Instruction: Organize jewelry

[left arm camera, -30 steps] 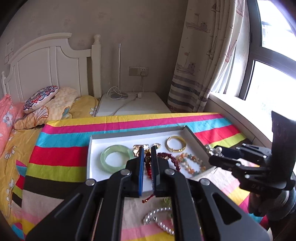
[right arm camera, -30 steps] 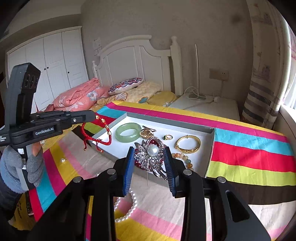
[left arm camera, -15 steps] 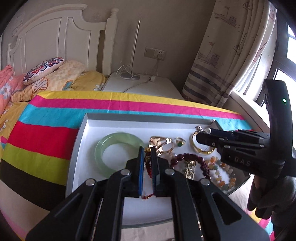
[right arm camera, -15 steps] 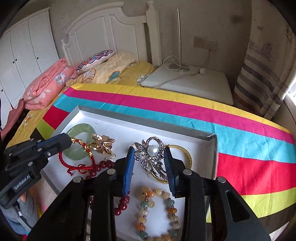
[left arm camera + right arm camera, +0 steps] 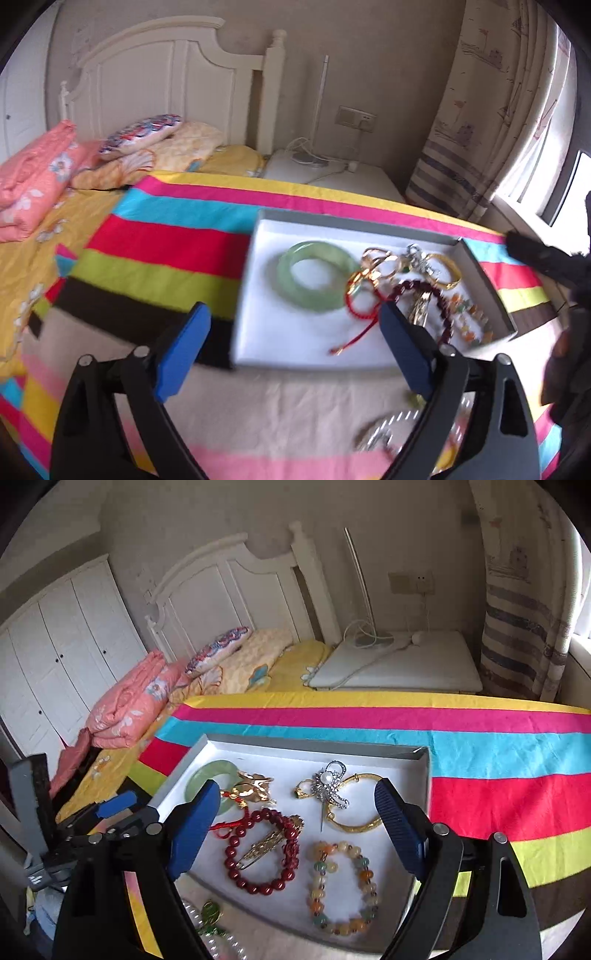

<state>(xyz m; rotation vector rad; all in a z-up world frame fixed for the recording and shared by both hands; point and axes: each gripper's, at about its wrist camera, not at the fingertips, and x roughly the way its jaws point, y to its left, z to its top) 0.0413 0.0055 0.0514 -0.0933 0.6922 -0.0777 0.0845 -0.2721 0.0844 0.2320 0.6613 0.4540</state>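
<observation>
While both grippers hang over the striped blanket [image 5: 480, 731]:
Left gripper [image 5: 291, 332]: jaws wide apart, empty.
Right gripper [image 5: 297, 808]: jaws wide apart, empty.
Red cord bracelet [image 5: 360, 306]: in the tray [image 5: 266, 332], touching the green bangle [image 5: 314, 275].
Brooch [image 5: 328, 784]: in the tray, beside the gold bangle [image 5: 358, 825].

Motion blur softens the left wrist view; the pearl strand [image 5: 391, 428] lies smeared behind a finger, while the right view's bottom edge crops the pearl strand [image 5: 221, 941] and green pendant [image 5: 210, 914].

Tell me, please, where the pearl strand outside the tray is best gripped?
Probably from above, across the pearl strand where it runs clear of the green pendant; it lies flat on the cloth, only partly in view.
</observation>
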